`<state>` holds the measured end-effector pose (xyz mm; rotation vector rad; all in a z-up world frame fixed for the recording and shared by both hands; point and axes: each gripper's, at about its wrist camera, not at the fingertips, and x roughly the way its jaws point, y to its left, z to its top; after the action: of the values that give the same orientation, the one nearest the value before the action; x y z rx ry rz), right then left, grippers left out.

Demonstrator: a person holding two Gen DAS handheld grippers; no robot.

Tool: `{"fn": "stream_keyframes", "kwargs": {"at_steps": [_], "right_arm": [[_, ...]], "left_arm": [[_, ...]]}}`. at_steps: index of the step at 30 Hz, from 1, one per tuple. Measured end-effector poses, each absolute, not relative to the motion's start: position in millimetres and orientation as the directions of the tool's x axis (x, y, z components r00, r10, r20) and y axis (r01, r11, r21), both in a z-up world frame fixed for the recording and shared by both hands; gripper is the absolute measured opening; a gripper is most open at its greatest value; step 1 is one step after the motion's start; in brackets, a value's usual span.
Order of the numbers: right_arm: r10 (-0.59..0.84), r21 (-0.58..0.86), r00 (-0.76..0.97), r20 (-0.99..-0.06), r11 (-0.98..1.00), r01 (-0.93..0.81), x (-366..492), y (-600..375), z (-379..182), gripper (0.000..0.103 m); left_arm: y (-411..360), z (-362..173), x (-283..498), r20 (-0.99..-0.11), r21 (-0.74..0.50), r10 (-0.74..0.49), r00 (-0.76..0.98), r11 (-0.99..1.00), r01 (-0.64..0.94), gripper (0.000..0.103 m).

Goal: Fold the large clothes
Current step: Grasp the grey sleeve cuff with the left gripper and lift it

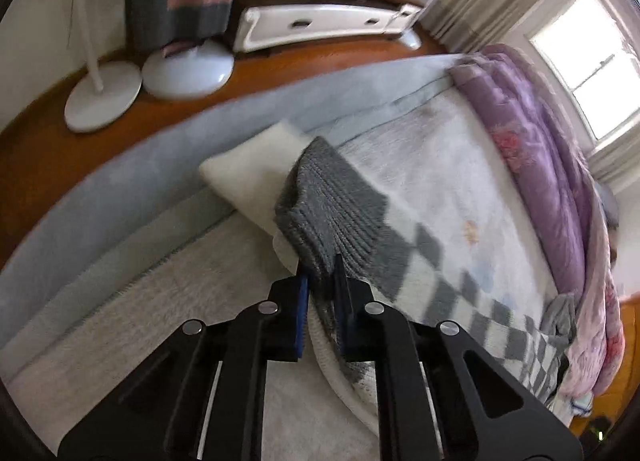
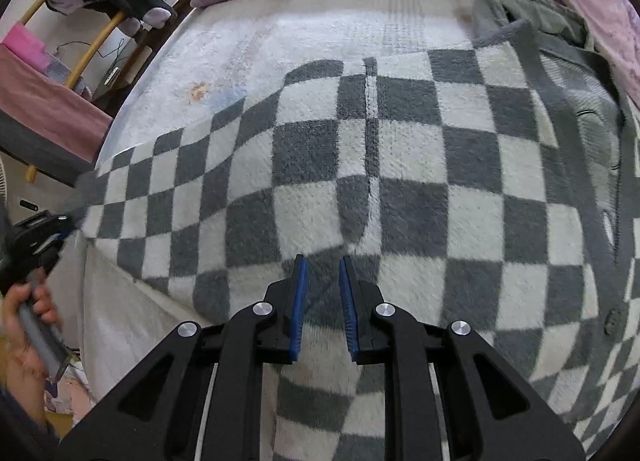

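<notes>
While left gripper pinches sweater cuff — sleeve stretched leftward, right gripper released above it

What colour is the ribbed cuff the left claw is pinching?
Plain grey ribbed cuff, unlike the grey-and-white checked cardigan body; clearest in the left wrist view.

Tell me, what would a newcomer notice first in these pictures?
First, the grey-and-white checkered cardigan spread over the white bed cover. Next, the left gripper, shut on the cardigan's grey ribbed cuff near the bed's edge. The purple quilt lies bunched along the far side.
</notes>
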<state>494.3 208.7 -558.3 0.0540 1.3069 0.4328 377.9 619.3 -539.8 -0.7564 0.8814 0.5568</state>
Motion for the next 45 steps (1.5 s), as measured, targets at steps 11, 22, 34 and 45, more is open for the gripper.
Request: {"fn": "stream_keyframes", "kwargs": {"at_steps": [11, 22, 34, 45], "right_arm": [[0.406, 0.393, 0.044, -0.913, 0.903, -0.171, 512.6, 192.8, -611.8, 0.012], [0.526, 0.518, -0.001, -0.851, 0.838, -0.175, 504.6, 147.6, -603.4, 0.012], [0.517, 0.501, 0.052, -0.854, 0.846, -0.182, 495.4, 160.6, -593.2, 0.017], [0.528, 0.503, 0.08, -0.845, 0.837, -0.213, 498.9, 175.5, -589.2, 0.011]], "left_arm": [[557.2, -480.6, 389.6, -0.814, -0.221, 0.246, 0.526, 0.706, -0.673, 0.012], [592.8, -532.2, 380.8, -0.872, -0.164, 0.292, 0.392, 0.58, -0.798, 0.048], [599.2, -530.0, 393.5, -0.853, -0.089, 0.335, 0.401, 0.663, -0.743, 0.029], [558.7, -469.5, 382.5, -0.744, -0.192, 0.302, 0.597, 0.758, -0.623, 0.009]]}}
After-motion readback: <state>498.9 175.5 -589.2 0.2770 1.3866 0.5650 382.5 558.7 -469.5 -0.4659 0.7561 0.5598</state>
